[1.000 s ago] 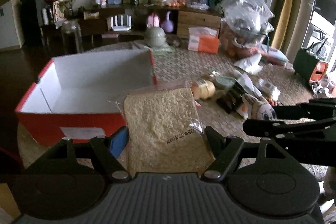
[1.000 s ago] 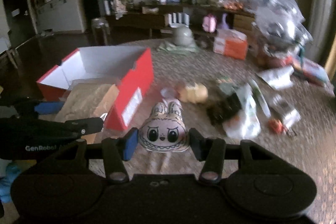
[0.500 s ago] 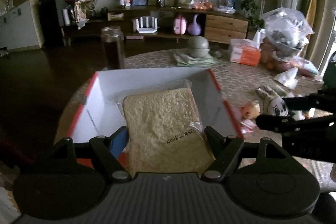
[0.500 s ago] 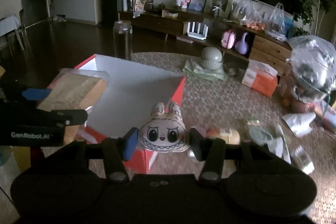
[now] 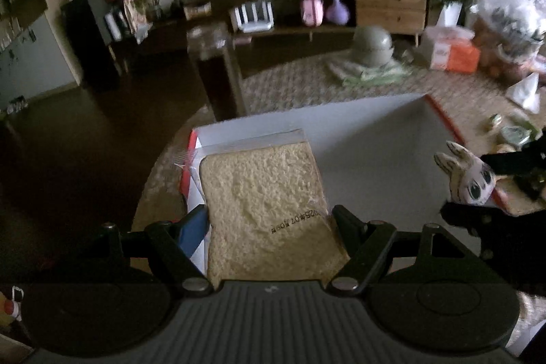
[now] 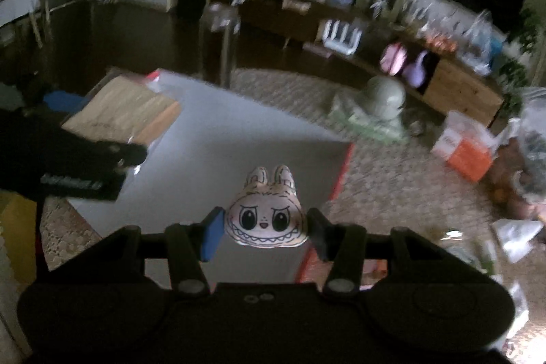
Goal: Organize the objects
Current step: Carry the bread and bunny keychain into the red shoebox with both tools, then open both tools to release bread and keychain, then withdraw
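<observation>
My left gripper (image 5: 269,224) is shut on a bagged slice of bread (image 5: 269,200) and holds it over the left end of the red box with a white inside (image 5: 375,152). My right gripper (image 6: 264,231) is shut on a small plush bunny-faced toy (image 6: 266,220) and holds it over the right part of the same box (image 6: 239,139). The bread also shows in the right wrist view (image 6: 126,111), and the toy in the left wrist view (image 5: 471,179). The box inside looks empty.
The box sits on a round woven mat (image 5: 307,84). A tall glass jar (image 5: 215,70) stands behind the box. A green bowl on cloth (image 5: 372,50), an orange tissue pack (image 5: 454,53), plastic bags and several small packets (image 6: 512,234) lie to the right.
Both grippers have moved left and forward, from beside the box to over its open inside, each still holding its item. The views now look down into the box.
</observation>
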Motion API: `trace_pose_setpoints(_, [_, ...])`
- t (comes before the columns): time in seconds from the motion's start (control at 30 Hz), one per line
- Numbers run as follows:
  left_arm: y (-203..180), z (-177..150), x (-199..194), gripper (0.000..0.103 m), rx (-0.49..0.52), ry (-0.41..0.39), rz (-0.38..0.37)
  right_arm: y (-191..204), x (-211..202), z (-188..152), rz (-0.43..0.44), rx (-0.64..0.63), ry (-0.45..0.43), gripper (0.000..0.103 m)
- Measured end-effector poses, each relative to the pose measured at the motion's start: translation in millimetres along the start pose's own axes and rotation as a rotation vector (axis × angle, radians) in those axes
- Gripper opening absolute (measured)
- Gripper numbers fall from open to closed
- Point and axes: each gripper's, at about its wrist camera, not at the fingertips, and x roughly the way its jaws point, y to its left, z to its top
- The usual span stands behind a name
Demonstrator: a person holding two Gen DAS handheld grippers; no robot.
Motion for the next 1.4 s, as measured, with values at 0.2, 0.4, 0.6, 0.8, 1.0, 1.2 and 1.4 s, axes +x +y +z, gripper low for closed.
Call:
trace_pose_setpoints(0.2, [6, 10, 44, 0.078, 0.041, 0.136, -0.059, 14, 37, 10, 0.026, -0.036, 0.065, 0.052])
trace_pose_setpoints(0.4, [-5, 13, 75, 0.078, 0.155, 0.248, 0.000, 25, 72, 15, 0.054, -0.070, 0.165, 0.052])
trace_pose_setpoints(0.6, [-1, 13, 90, 0.079, 0.138, 0.306, -0.030, 22, 89, 19, 0.069, -0.035, 0.238, 0.052])
trace_pose_setpoints(0.8, [-4, 15, 98, 0.079, 0.137, 0.338, -0.058, 18, 97, 19, 0.114, 0.005, 0.311, 0.052])
trace_pose_setpoints(1.0, [-9, 16, 100, 0.079, 0.149, 0.342, -0.061, 21, 99, 21, 0.104, -0.014, 0.332, 0.055])
trace_pose_setpoints(1.2, [-1, 21, 91, 0.079, 0.098, 0.304, -0.062, 25, 91, 21, 0.101, -0.040, 0.302, 0.066])
trace_pose_setpoints(1.4, [10, 25, 71, 0.079, 0.042, 0.254, -0.053, 11, 67, 23, 0.129, 0.014, 0.232, 0.075])
